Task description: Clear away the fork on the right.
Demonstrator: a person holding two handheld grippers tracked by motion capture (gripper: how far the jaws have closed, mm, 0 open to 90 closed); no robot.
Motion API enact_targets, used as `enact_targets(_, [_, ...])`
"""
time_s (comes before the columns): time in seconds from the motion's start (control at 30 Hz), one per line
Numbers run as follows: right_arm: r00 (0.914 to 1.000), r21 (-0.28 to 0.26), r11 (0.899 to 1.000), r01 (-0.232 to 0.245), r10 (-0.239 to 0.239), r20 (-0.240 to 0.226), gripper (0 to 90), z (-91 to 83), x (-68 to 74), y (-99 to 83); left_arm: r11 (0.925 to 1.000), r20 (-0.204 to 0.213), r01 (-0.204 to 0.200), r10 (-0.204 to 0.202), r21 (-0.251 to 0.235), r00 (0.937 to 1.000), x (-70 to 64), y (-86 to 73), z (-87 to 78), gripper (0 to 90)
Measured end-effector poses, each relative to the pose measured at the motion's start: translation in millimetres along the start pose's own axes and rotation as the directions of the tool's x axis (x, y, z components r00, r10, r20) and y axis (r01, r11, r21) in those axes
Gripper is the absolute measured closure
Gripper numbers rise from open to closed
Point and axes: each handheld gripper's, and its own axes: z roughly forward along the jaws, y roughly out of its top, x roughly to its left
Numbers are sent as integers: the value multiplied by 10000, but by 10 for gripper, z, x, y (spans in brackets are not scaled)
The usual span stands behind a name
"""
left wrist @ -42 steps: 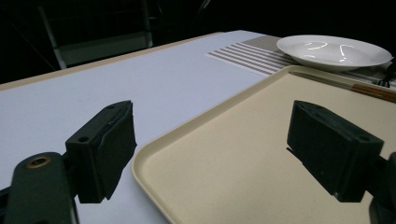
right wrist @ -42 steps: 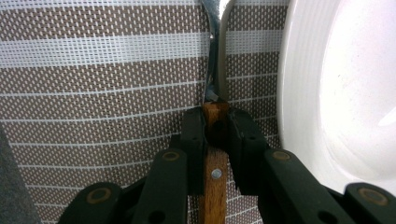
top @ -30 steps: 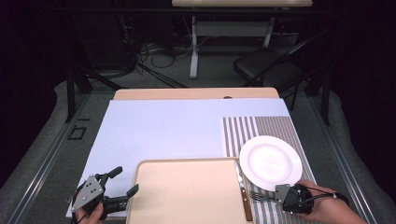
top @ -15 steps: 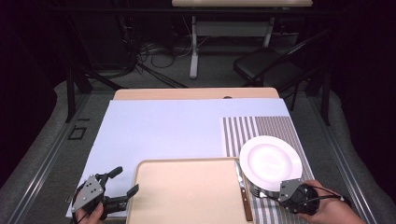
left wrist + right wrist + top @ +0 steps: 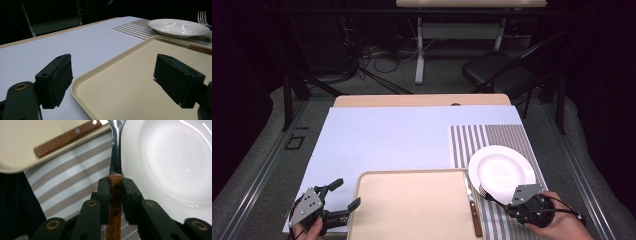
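Observation:
A fork with a wooden handle [image 5: 116, 152] is clamped between the jaws of my right gripper [image 5: 115, 190], its metal neck running along the white plate's [image 5: 170, 157] left rim. From above, the right gripper [image 5: 512, 204] sits at the table's front right, and the fork [image 5: 485, 192] pokes out by the plate's [image 5: 499, 167] near-left edge. My left gripper [image 5: 348, 193] is open at the beige tray's [image 5: 412, 210] front-left corner. Its jaws [image 5: 117, 77] straddle the tray's rim [image 5: 82, 82] without touching it.
A wooden-handled knife [image 5: 472, 206] lies along the tray's right edge, also seen in the right gripper view [image 5: 67, 137]. The plate rests on a striped placemat [image 5: 492, 135] over a pale sheet [image 5: 387, 135]. A chair [image 5: 497, 72] stands beyond the table.
The right gripper has shifted and turned slightly with the fork held in it, close to the plate's near edge. The left gripper has stayed put, still open.

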Motion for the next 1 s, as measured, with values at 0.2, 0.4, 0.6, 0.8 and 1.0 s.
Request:
enact_targets(0.2, [9965,-484,9953,-838,839,-7,776,18,38,10,10000,4,17,-17,5,10000,1,-1,3,157])
enact_targets(0.4, [9811,-780,9784,-1913,1929,134,776,18,74,18,10000,13,14,-14,4,10000,-2,-1,4,157])
enact_targets(0.6, [9533,-1244,9461,-2989,3019,52,776,6,102,23,10000,-3,50,-50,-3,10000,0,-1,3,157])
enact_targets(0.8, [9431,-1488,9327,-3285,3324,10,776,3,157,68,10000,-7,55,-55,-4,10000,0,-2,1,157])
enact_targets(1.0, [9402,-1829,9230,-3387,3395,-276,776,5,221,153,10000,-5,61,-61,-15,10000,2,-2,3,157])
